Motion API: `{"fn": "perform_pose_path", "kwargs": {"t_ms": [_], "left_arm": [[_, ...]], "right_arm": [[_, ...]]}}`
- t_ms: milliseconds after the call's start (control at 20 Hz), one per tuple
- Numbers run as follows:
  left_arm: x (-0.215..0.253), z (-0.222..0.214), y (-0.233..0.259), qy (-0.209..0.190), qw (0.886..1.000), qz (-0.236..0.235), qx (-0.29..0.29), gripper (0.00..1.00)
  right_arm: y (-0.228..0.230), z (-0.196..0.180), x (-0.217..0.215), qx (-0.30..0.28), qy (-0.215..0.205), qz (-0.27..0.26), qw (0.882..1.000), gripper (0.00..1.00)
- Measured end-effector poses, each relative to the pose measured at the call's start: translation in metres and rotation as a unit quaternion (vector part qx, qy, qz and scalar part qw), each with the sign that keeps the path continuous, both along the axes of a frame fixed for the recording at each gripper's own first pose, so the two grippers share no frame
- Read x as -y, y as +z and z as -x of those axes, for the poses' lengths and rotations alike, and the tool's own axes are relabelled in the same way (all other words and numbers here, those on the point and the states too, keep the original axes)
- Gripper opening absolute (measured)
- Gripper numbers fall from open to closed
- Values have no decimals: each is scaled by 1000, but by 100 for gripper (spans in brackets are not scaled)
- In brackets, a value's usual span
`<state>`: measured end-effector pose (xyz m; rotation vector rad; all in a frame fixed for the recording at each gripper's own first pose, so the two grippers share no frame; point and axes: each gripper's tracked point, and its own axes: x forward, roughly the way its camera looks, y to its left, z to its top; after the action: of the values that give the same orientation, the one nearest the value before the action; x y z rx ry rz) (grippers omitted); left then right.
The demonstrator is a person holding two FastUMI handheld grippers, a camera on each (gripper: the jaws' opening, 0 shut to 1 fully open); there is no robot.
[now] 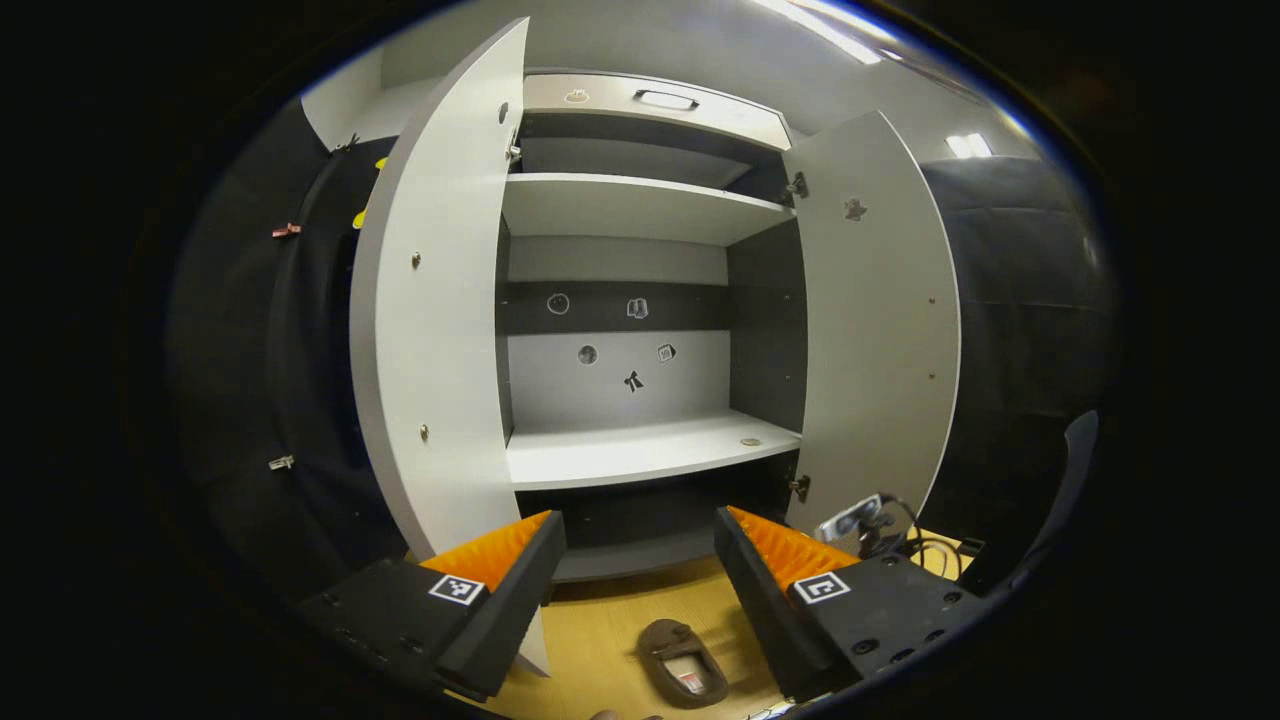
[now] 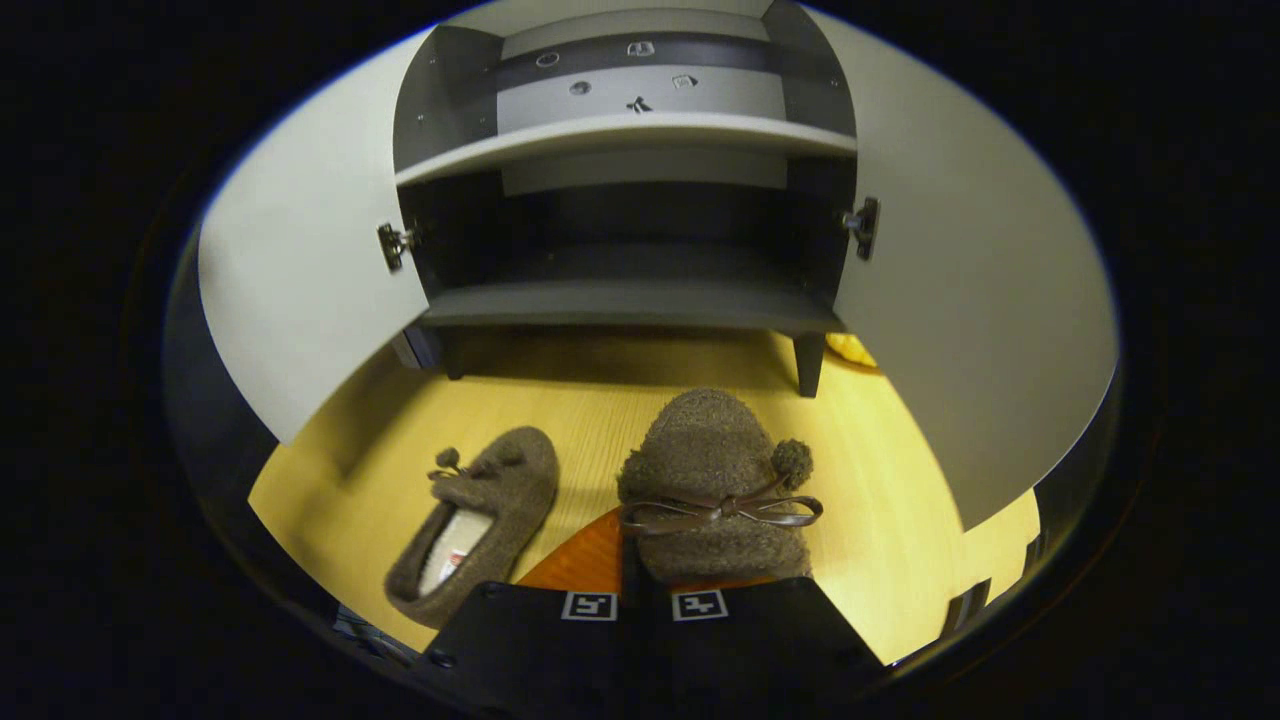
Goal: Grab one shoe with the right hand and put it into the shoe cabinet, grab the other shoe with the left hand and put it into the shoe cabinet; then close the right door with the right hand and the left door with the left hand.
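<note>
The shoe cabinet (image 1: 640,450) stands ahead with its left door (image 1: 440,330) and right door (image 1: 870,340) both swung wide; its shelves are bare. My left gripper (image 1: 640,560) hangs open and empty before the cabinet, above a brown fuzzy slipper (image 1: 685,660) lying on the wooden floor. In the right gripper view, my right gripper (image 2: 632,560) is shut on the rim of the other brown slipper (image 2: 710,460), with bow and pom-pom, toe pointing at the low bottom shelf (image 2: 630,300). The floor slipper (image 2: 480,510) lies to its left.
The open doors (image 2: 300,290) (image 2: 980,300) flank the way to the bottom shelf. A small device with cables (image 1: 850,520) sits low by the right door. A yellow object (image 2: 850,348) lies behind the cabinet's right leg. Dark booth cloth surrounds the cabinet.
</note>
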<state>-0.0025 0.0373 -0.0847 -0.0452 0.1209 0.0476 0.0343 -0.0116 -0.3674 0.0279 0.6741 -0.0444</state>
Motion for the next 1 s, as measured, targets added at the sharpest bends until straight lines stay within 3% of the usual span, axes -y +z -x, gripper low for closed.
{"fn": "perform_pose_path", "kwargs": {"t_ms": [350,650,800,1000], "left_arm": [[-5,15,-3,-11,999,38,8,96],[-13,25,-3,-18,999,31,14,96],[-10,28,2,-23,999,37,18,96],[-7,31,7,-20,998,53,20,96]], "right_arm": [[161,-43,11,103,13,46,994,5],[271,-103,-2,182,34,61,981,5],[304,-143,-3,202,34,47,978,5],[298,-205,6,178,27,31,983,5]]}}
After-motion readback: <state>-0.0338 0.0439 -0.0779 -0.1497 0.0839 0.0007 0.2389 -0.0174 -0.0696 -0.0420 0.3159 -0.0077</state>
